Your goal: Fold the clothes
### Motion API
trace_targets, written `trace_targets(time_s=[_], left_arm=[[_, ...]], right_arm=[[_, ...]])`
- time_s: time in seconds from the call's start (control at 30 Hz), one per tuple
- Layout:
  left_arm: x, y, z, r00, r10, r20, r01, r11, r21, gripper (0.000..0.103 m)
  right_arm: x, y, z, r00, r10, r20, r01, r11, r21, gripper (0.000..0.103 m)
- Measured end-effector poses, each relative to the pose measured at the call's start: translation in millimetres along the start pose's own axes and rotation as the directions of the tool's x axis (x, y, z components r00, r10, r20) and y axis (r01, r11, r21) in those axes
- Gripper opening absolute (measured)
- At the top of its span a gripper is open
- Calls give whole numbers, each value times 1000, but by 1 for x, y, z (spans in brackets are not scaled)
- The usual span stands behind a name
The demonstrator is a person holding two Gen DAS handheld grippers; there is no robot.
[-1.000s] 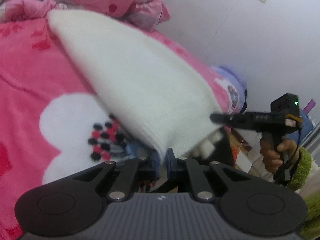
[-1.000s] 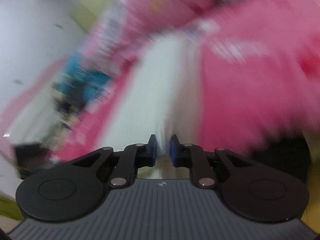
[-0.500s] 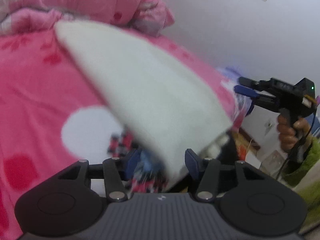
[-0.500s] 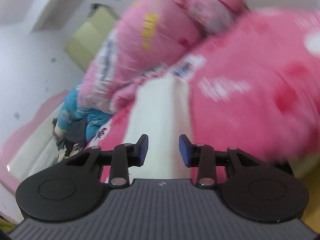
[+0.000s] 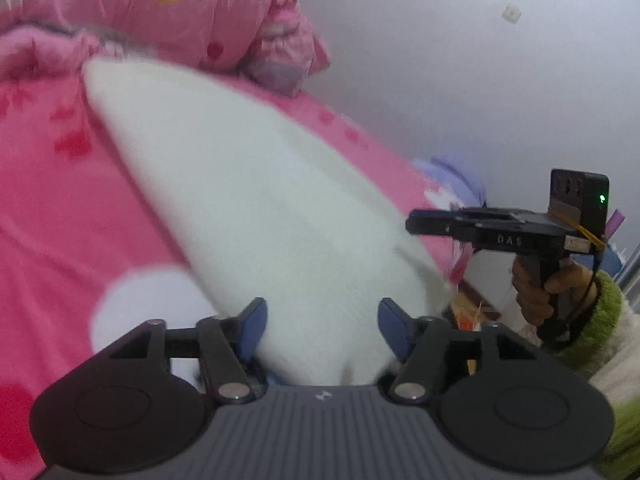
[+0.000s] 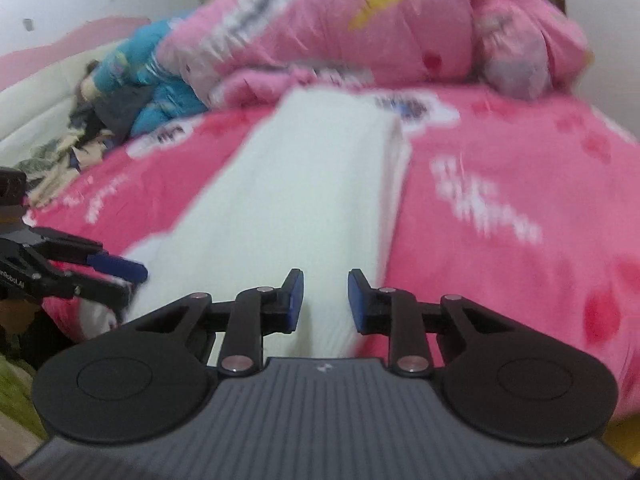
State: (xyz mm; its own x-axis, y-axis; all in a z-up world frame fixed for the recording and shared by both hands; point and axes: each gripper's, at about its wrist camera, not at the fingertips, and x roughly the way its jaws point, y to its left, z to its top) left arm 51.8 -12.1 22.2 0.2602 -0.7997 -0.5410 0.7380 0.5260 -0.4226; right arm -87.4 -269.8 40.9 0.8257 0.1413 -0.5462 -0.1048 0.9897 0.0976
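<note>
White letters "DAS" are showing on the right gripper's (image 5: 416, 226) black body; "mRoboLAI" is reading along the left gripper's (image 6: 132, 276) side.

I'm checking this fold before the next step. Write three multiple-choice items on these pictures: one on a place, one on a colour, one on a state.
1. Where does the folded cloth lie?
A. on the pink bedspread
B. on the floor
C. on a chair

2. What colour is the cloth?
A. blue
B. white
C. green

3. How does the left hand-held gripper stand?
A. clamped on the cloth
B. apart from the cloth's near end, pads not pressing
C. holding a hanger

Answers: 1 A, the bedspread shows on both sides of the cloth. 2 B, it is plain white in both views. 3 B, its jaws are opening, with gaps at both pads.
</note>
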Motion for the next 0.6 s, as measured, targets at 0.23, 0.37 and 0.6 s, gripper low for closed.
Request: trace_targets(time_s=[0.23, 0.37, 0.6], left_arm=[[57, 42, 32, 996, 94, -9, -95, 992, -87, 66], [56, 57, 21, 998, 69, -13, -70, 991, -117, 63], [46, 71, 58, 997, 60, 39, -53, 988, -146, 69]], right_arm=[[82, -6, 70, 996, 77, 52, -72, 993, -97, 24], [144, -40, 57, 993, 43, -107, -45, 999, -20, 21], [131, -57, 104, 989, 146, -35, -142, 986, 86, 24]])
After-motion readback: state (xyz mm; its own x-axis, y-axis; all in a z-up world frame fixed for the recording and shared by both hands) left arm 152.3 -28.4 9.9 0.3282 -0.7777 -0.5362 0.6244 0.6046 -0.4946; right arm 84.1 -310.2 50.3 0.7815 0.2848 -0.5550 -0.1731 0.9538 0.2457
